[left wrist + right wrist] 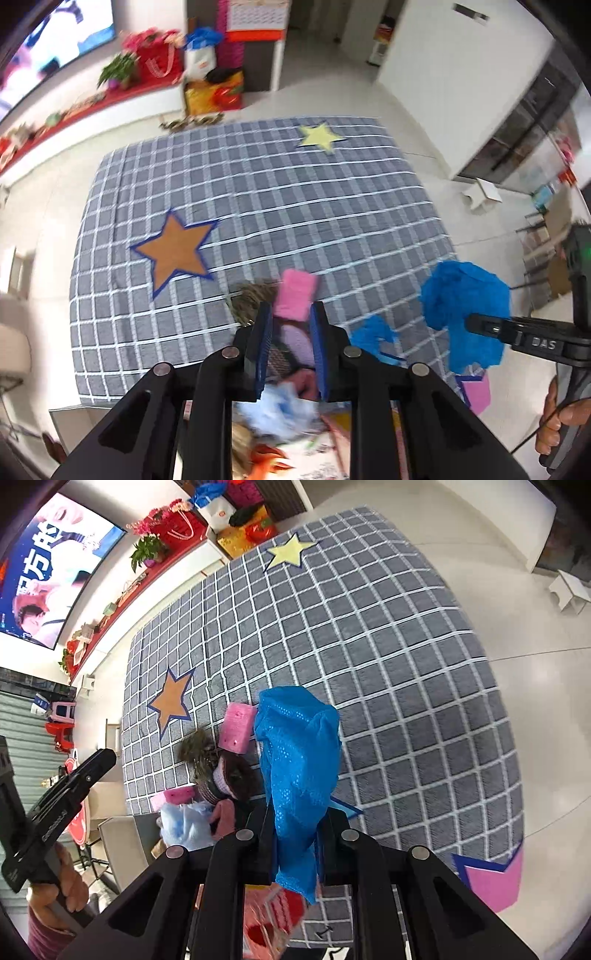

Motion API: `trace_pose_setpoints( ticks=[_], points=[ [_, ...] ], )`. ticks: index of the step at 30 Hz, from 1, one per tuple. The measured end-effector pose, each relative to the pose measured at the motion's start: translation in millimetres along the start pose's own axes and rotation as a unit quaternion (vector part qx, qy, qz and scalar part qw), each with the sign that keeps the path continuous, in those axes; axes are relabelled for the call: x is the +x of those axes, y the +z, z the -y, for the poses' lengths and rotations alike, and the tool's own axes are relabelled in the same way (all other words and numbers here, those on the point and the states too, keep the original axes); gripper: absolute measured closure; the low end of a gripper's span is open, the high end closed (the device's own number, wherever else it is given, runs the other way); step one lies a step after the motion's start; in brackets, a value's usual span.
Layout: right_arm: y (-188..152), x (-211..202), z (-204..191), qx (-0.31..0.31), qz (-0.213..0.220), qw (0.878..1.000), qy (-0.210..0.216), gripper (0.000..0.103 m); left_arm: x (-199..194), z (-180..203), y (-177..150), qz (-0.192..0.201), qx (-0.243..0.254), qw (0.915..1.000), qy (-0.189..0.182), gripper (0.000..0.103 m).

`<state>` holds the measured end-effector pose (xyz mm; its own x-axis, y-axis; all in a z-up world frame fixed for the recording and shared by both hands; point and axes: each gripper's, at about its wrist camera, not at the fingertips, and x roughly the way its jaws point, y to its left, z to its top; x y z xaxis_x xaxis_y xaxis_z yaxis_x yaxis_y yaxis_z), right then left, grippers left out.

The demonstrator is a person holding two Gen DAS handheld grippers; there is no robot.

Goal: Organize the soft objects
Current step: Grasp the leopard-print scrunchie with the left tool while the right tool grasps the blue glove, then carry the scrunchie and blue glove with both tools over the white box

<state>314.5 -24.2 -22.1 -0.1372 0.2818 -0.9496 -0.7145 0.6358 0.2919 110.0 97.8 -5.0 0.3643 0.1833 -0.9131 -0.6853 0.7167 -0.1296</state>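
Right wrist: right gripper (291,834) clamps one blue cloth (299,760); left gripper (291,332) pinches one pink sponge (295,295) (three stars).

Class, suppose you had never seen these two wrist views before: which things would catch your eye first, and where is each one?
First comes the bright blue sequinned cloth, hanging bunched from the shut right gripper above the grey checked rug. Next, the pink sponge block at the tips of the left gripper. On the rug itself lie an orange star near the middle and a pale yellow star towards the far edge.
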Motion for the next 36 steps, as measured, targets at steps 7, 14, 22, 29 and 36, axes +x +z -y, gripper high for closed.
trace_pose_setpoints(
  ticks=[7,14,22,29,36],
  points=[
    [-23.9,-30.1,26.2,0.010,0.010,1.000,0.011,0.087,0.4,27.3,-1.9,-0.001,-0.018,0.9998,0.007,0.075],
    [-44.5,-46.4,52.4,0.032,0.014,0.999,0.030,0.087,63.5,-57.7,6.2,-0.083,-0.101,0.9905,0.043,0.017],
    [-65.2,-42.3,65.2,0.066,-0.003,0.998,0.022,0.087,156.7,-64.9,0.9,-0.183,-0.089,0.9778,0.049,0.017],
    [-78.9,-41.7,66.3,0.081,-0.009,0.997,-0.003,0.087,196.8,-57.3,-7.1,-0.229,-0.078,0.9693,0.044,0.082],
    [-73.3,-51.9,54.9,0.059,0.011,0.998,-0.015,0.087,114.9,-36.2,-1.4,-0.116,-0.038,0.9914,0.048,0.085]
  ],
)
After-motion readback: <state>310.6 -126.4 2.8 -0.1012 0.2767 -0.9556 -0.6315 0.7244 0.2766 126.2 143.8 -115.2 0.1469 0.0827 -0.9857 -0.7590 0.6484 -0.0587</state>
